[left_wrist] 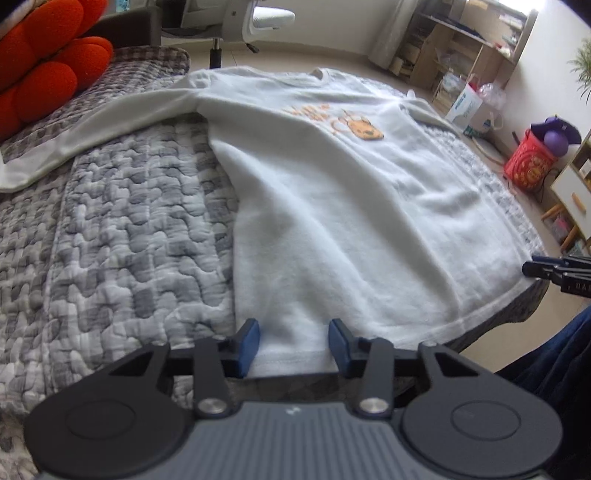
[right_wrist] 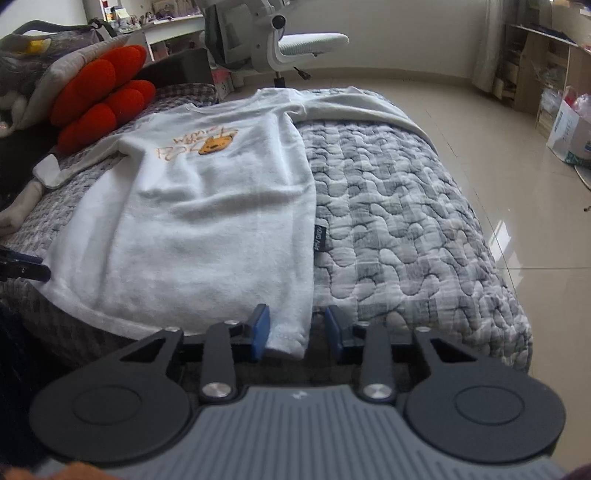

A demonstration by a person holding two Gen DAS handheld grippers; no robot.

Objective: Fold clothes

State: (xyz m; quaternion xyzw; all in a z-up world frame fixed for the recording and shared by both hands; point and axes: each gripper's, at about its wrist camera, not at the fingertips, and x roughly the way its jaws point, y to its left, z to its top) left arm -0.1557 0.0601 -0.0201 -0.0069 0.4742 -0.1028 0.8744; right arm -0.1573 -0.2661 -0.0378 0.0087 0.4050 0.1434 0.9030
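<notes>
A white long-sleeved shirt (left_wrist: 332, 203) (right_wrist: 207, 206) with an orange bear print (left_wrist: 365, 129) (right_wrist: 212, 146) lies flat, front up, on a grey quilted bed (left_wrist: 129, 240) (right_wrist: 399, 221). Both sleeves are spread outward (left_wrist: 92, 136) (right_wrist: 354, 103). My left gripper (left_wrist: 294, 345) is open at the near hem, with the hem's left part lying between its blue pads (left_wrist: 249, 341). My right gripper (right_wrist: 297, 332) is open too, and the hem's right corner sits between its pads (right_wrist: 260, 330). Each gripper shows at the edge of the other's view (left_wrist: 554, 273) (right_wrist: 22, 267).
A red lobed cushion (left_wrist: 48, 74) (right_wrist: 103, 96) rests at the bed's far left. Beyond the bed stand a white office chair (right_wrist: 280, 33) and wooden shelves (left_wrist: 461, 44). A red basket (left_wrist: 528, 162) sits on the tiled floor (right_wrist: 498, 147) to the right.
</notes>
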